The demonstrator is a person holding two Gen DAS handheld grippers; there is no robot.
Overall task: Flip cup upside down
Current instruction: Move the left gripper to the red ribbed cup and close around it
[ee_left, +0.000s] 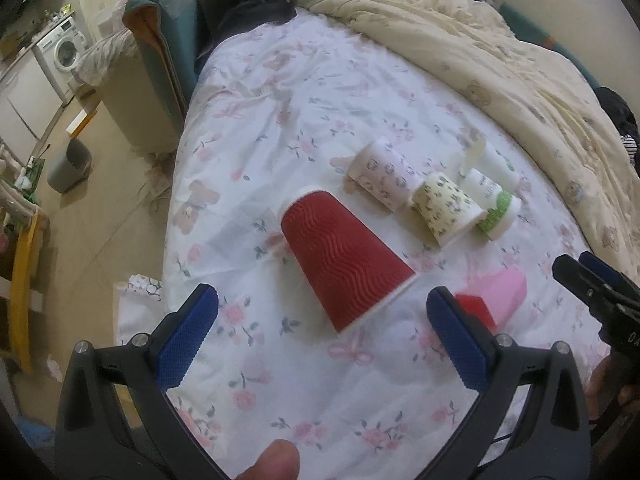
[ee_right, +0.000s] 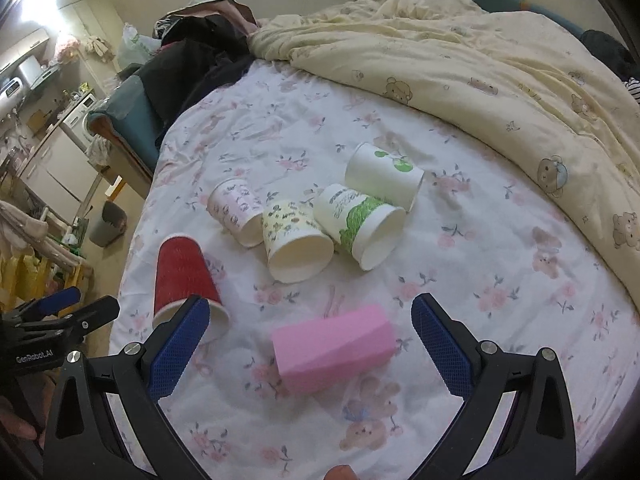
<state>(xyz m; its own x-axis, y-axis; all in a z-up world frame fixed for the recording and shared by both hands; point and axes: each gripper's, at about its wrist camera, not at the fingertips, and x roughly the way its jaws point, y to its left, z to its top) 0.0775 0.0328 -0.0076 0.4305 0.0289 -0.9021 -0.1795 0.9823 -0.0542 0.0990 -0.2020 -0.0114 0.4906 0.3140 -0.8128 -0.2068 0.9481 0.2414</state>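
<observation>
A red ribbed paper cup lies on its side on the floral bed sheet, mouth toward me; it also shows in the right wrist view. My left gripper is open and empty, just short of the cup's mouth. A pink cup lies on its side between and ahead of the open fingers of my right gripper, which holds nothing. Several printed paper cups lie on their sides farther back: pink floral, yellow, green grass, green leaf.
A cream quilt is heaped along the right and far side of the bed. The bed edge drops at the left to the floor, where a grey bin and a chair stand. Dark clothes lie at the far left corner.
</observation>
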